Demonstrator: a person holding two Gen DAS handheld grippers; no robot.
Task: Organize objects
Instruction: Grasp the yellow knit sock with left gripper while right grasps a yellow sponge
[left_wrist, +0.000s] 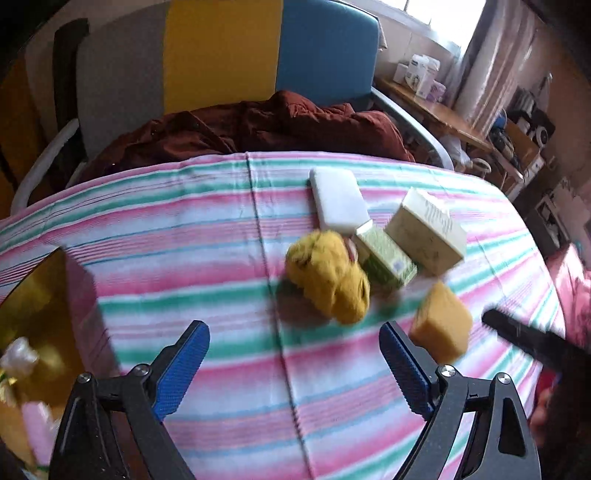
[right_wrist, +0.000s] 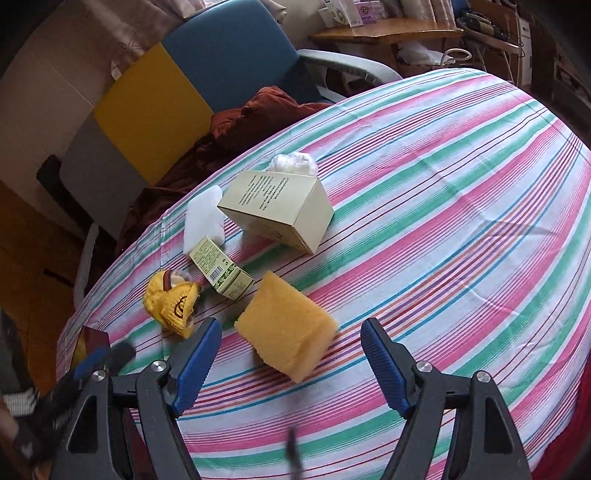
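Note:
On the striped tablecloth (left_wrist: 221, 258) lie a yellow knitted toy (left_wrist: 328, 277) (right_wrist: 171, 302), a small green box (left_wrist: 388, 258) (right_wrist: 221, 267), a larger cream box (left_wrist: 424, 230) (right_wrist: 280, 210), a white block (left_wrist: 338, 199) (right_wrist: 203, 221) and a yellow sponge (left_wrist: 441, 328) (right_wrist: 286, 325). My left gripper (left_wrist: 293, 354) is open and empty, just short of the toy. My right gripper (right_wrist: 291, 350) is open, its jaws either side of the sponge's near end, not gripping. A white crumpled wad (right_wrist: 293, 162) lies behind the cream box.
A gold-lined box (left_wrist: 40, 306) with a pale flower stands at the table's left edge. A chair with a grey, yellow and blue back (left_wrist: 221, 55) holds a dark red garment (left_wrist: 258, 125) behind the table. A wooden side table (right_wrist: 384, 29) with packets stands at the back right.

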